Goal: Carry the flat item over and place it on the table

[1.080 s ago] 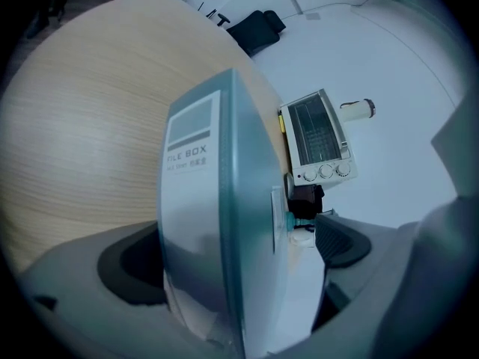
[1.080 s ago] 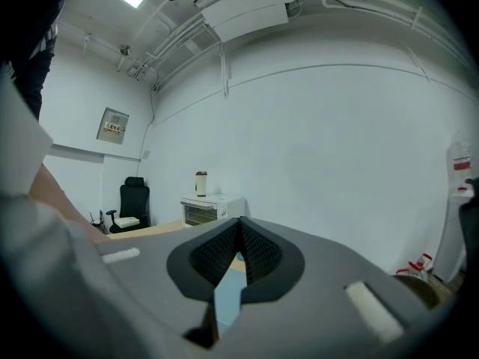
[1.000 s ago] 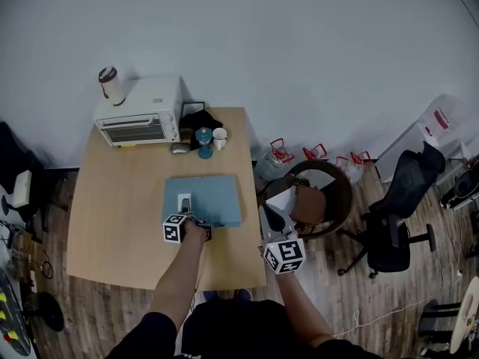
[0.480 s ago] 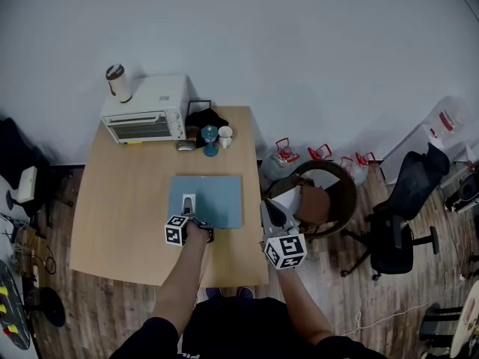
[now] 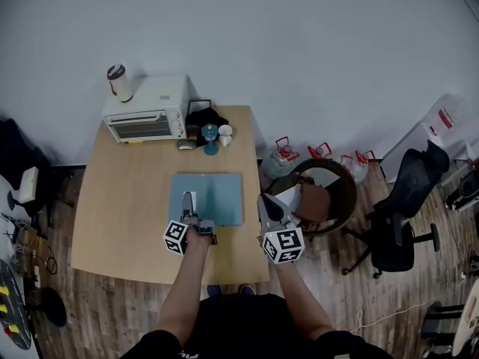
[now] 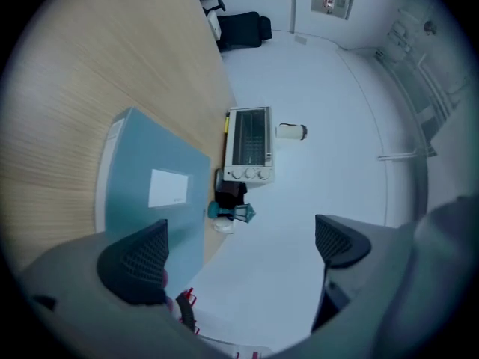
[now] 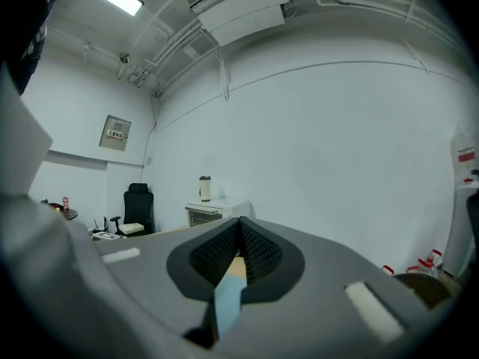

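Observation:
A flat blue item (image 5: 213, 198) with a white label lies flat on the wooden table (image 5: 123, 200), near its right side. My left gripper (image 5: 188, 203) hovers over the item's near-left part. In the left gripper view the jaws of the left gripper (image 6: 236, 253) stand wide apart with nothing between them, and the blue item (image 6: 150, 185) lies below. My right gripper (image 5: 264, 203) is just past the table's right edge, apart from the item. Its pads (image 7: 258, 253) are pressed together, and a blue sliver shows beyond them.
A white toaster oven (image 5: 146, 118) with a paper cup (image 5: 118, 82) on top stands at the table's far left. Mugs (image 5: 212, 136) and a dark object sit beside it. A round brown chair (image 5: 322, 197), an office chair (image 5: 404, 215) and bottles (image 5: 318, 154) are to the right.
My left gripper has drawn back slightly toward me over the blue item. The item stays flat on the table. The right gripper has barely moved.

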